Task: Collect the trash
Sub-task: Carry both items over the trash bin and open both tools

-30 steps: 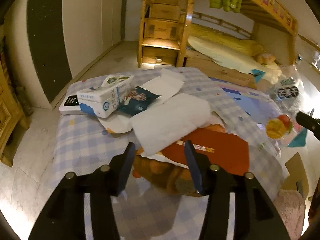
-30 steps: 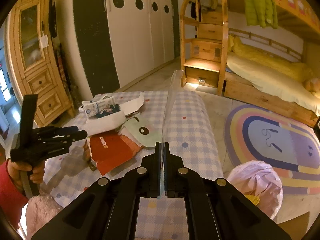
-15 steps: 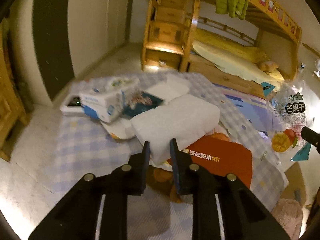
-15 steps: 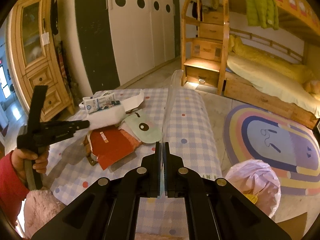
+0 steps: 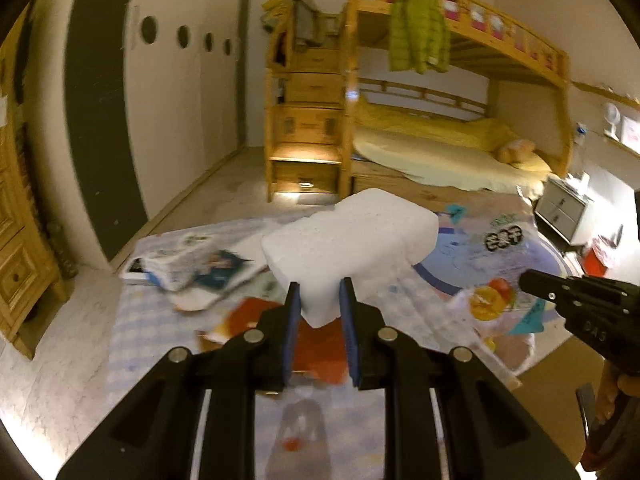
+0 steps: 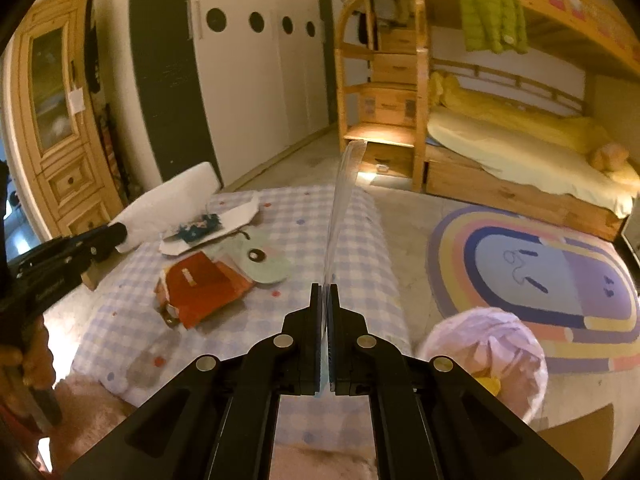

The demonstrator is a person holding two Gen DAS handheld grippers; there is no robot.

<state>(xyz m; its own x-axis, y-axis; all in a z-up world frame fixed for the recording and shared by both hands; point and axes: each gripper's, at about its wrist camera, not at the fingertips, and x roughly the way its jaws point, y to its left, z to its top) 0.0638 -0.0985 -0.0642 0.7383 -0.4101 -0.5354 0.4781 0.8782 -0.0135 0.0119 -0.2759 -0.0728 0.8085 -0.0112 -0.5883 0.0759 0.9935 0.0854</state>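
Blurred checked tablecloth (image 5: pixel 132 320) lies beneath the left gripper (image 5: pixel 319 304) pinching a white foam block (image 5: pixel 348 240), while the right gripper (image 6: pixel 325 312) clamps a clear plastic bag (image 6: pixel 340 208) seen edge-on.

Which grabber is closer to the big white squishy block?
Left. The left gripper is pinching the white foam block at its near end and holding it above the table. The right gripper is off to the side, shut on a clear plastic bag.
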